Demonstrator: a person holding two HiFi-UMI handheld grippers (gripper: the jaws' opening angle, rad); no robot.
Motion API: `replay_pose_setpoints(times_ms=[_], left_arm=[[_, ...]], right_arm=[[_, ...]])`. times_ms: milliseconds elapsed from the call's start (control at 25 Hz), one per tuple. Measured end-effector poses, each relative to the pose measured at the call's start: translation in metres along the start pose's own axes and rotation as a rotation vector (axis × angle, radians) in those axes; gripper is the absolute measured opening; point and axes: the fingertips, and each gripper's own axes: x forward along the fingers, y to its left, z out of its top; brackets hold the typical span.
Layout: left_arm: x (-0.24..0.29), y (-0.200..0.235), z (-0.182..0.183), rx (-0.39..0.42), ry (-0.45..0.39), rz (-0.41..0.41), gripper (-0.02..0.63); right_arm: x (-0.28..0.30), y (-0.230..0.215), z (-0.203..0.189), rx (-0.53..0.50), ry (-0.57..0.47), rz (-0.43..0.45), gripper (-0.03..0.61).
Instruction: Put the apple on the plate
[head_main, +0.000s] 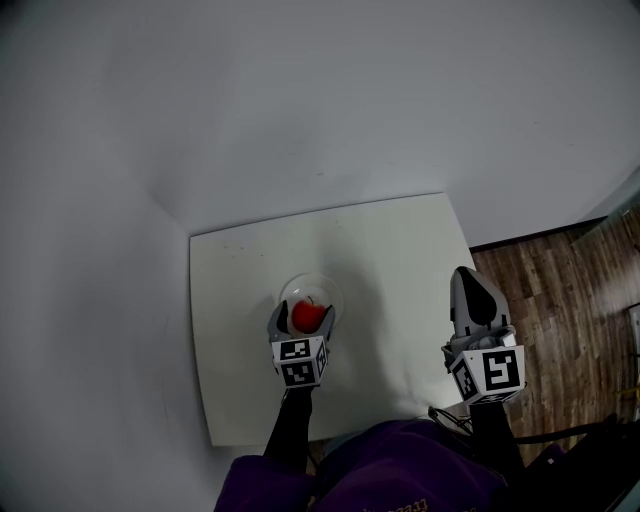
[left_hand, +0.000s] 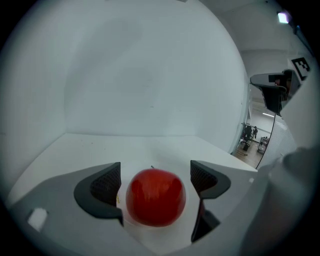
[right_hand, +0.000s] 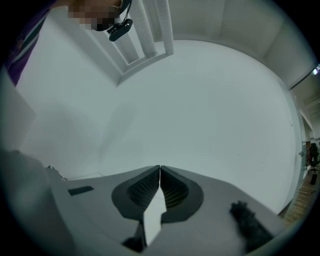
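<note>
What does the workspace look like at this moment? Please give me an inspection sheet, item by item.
Surface: white table, square, standing in a corner.
Job's things: red apple sits on the clear plate.
Clutter: nothing seen.
Grippers: left gripper open, jaws on either side of the apple, with a gap at the right one; right gripper shut, empty, near the table's right edge.
Cables: thin dark cable below the right gripper.
Surroundings: grey walls; wooden floor at the right.
</note>
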Motion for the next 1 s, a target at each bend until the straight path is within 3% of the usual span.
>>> replay_pose_setpoints(times_ms=[240, 440, 600, 720, 1000], left_arm=[[-0.043, -0.005, 0.051, -0.028, -0.205, 0.017, 0.412], [-0.094, -0.009, 0.090, -0.006, -0.374, 0.100, 0.261], [-0.130, -0.009, 0.113, 0.016, -0.485, 0.165, 0.148], [-0.151, -0.009, 0.125, 0.060, -0.528, 0.222, 0.008], [-0.168, -0.009, 0.133, 0.072, -0.551, 0.266, 0.008]], right_arm=[[0.003, 0.009, 0.005, 0.007, -0.023, 0.022, 0.012], [0.004, 0.018, 0.002, 0.027, 0.015, 0.054, 0.012], [0.008, 0.026, 0.005, 0.046, -0.016, 0.079, 0.011], [0.009, 0.029, 0.006, 0.044, -0.032, 0.101, 0.011], [0.011, 0.034, 0.019, 0.034, -0.063, 0.127, 0.011]])
